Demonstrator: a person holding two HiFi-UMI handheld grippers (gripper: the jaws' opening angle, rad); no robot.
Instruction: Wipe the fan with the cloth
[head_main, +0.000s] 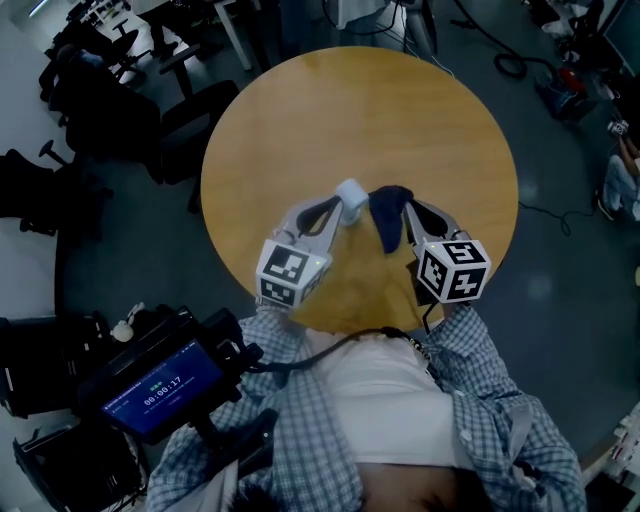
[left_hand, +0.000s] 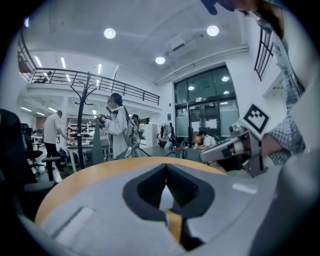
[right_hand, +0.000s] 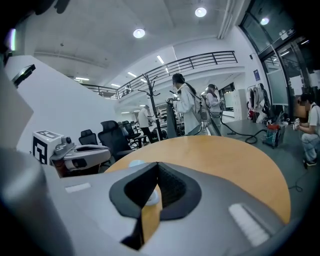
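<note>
While both pairs of jaws are together, the small white fan (head_main: 350, 194) sits at the left gripper's (head_main: 340, 208) tip, the dark blue cloth (head_main: 388, 215) nearer the right gripper (head_main: 409, 209).

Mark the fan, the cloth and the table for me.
fan (head_main: 350, 193): head view, on its white body.
cloth (head_main: 388, 212): head view, middle of the dark blue bunch.
table (head_main: 400, 110): head view, bare wood of the round top.
</note>
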